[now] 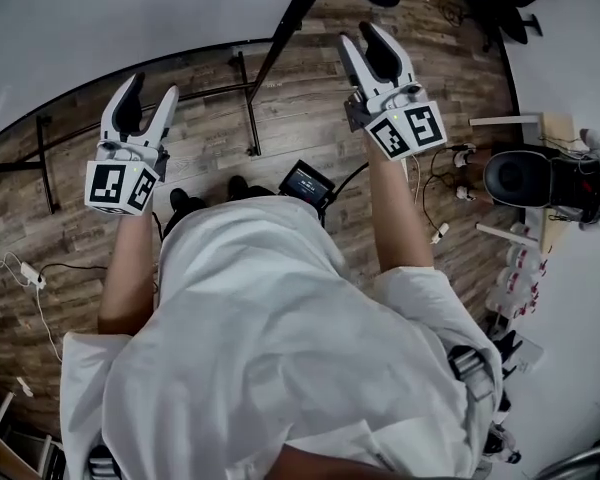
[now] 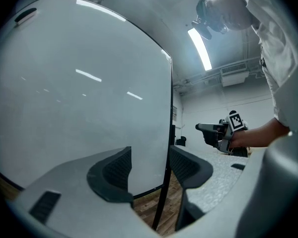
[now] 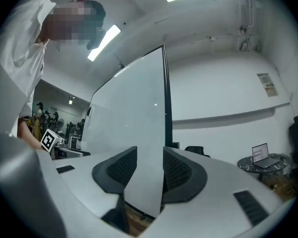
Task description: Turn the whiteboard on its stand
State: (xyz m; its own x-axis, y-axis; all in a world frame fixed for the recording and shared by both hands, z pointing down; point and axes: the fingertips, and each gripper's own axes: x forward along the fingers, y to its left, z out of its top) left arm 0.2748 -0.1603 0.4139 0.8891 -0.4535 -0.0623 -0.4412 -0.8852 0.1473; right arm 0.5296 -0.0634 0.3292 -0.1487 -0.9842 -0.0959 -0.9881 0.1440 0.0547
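Observation:
The whiteboard (image 1: 100, 28) fills the top left of the head view, and its black side edge (image 1: 290, 28) runs down to the stand's legs (image 1: 248, 108) on the wood floor. My left gripper (image 1: 150, 90) is held up in front of the board face with its jaws apart. My right gripper (image 1: 360, 36) stands just right of the black edge, also with a gap between its jaws. In the left gripper view the board's edge (image 2: 169, 133) lines up with the gap of the left gripper (image 2: 150, 152). In the right gripper view the same edge (image 3: 165, 103) shows past the right gripper (image 3: 150, 152). No pad presses on it.
A black office chair (image 1: 540, 178) stands at the right beside cables and plugs (image 1: 450, 183). More cable (image 1: 30, 273) lies on the floor at the left. A small screen (image 1: 307, 181) hangs at the person's waist. A round table with a laptop (image 3: 263, 155) sits by the far wall.

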